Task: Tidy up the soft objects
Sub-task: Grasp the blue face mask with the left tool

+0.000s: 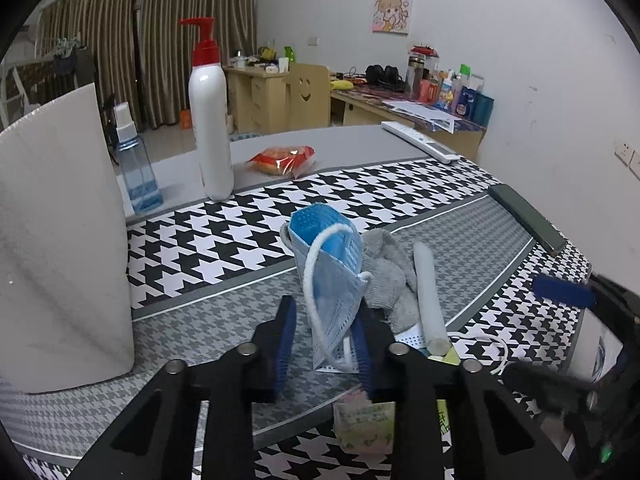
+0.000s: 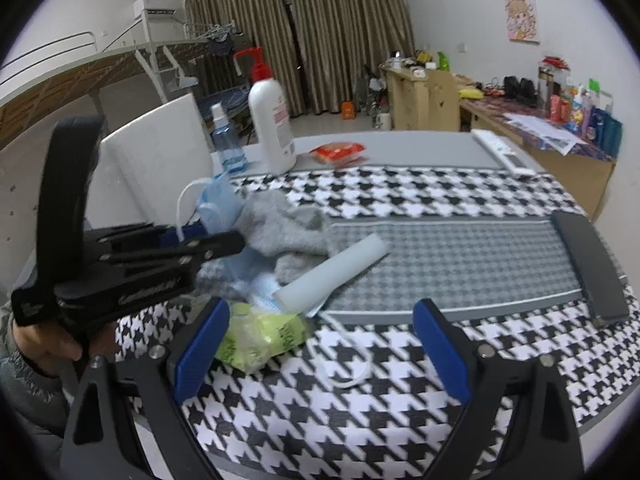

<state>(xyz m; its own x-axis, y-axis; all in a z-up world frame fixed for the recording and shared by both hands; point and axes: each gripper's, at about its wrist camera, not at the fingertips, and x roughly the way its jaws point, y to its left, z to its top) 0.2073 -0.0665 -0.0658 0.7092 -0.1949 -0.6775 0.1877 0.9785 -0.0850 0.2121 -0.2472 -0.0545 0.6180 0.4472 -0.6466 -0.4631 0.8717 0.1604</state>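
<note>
A blue face mask stands up off the table, pinched at its lower edge by my left gripper; the jaws are not fully together. It also shows in the right wrist view, held by the left gripper. A grey sock lies behind it, with a pale tube across it. A second mask lies under the tube. My right gripper is open, over a yellow-green tissue pack.
A white box stands at the left. A lotion pump bottle, a blue spray bottle, a red snack bag, a remote and a phone sit on the table. A small tissue pack lies below my left gripper.
</note>
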